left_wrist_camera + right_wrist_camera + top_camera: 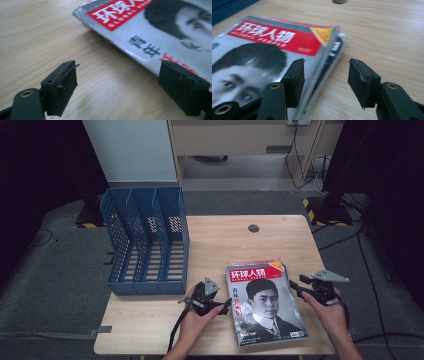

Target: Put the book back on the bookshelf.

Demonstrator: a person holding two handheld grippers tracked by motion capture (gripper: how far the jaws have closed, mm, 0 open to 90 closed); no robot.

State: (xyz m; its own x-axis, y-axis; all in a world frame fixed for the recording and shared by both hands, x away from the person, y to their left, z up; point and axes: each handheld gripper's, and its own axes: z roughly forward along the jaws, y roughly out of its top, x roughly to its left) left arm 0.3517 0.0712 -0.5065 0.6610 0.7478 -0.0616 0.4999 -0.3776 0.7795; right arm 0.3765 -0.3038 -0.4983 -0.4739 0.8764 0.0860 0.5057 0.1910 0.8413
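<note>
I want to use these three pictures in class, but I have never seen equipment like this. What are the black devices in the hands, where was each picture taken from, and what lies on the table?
A person holds a hand-held two-jaw tool in each hand: the left tool and the right tool. The high view looks down from above; the other two come from cameras riding on each tool, looking along its jaws. On the wooden table lie a stack of magazines and a blue file rack. Both tools are open at the stack's edges, holding nothing.

A lab-like recording room, apparently: a small wooden table [210,245] on grey carpet [60,270], black stands with hazard-striped bases [320,212], trailing cables [370,265], and a blue file rack [145,240].
</note>
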